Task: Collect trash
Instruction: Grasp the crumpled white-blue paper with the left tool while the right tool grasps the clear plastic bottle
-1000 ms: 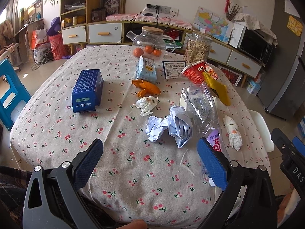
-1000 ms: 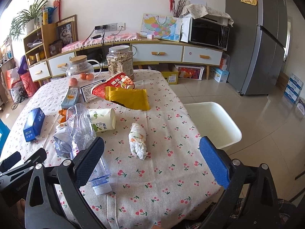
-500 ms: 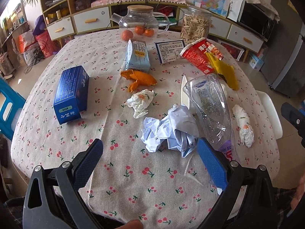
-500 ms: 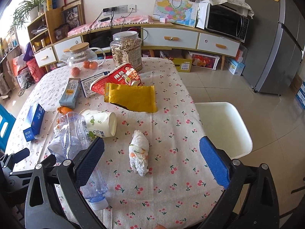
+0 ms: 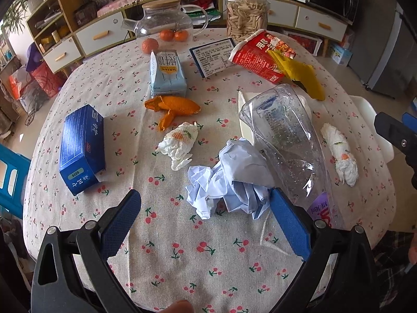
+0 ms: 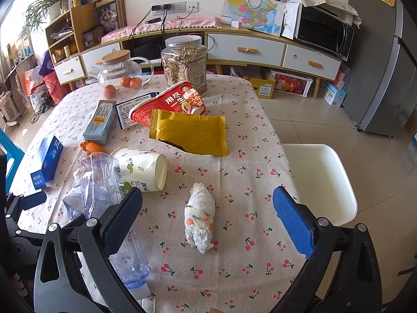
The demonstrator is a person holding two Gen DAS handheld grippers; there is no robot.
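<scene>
While both sets of jaws stand wide and empty, the left gripper [image 5: 206, 210] hangs over the crumpled blue paper [image 5: 232, 180], clear bottle [image 5: 286, 140] just right; the right gripper [image 6: 208, 208] frames a rolled tissue [image 6: 199, 221] near the table [image 6: 234, 274] edge.

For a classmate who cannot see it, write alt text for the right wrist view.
Open blue-padded tongs hover over a cherry-print tablecloth, framing a rolled tissue. Beyond lie a tipped paper cup, a crushed clear bottle, a yellow wrapper and a red snack bag; a white bin stands beside the table.
</scene>
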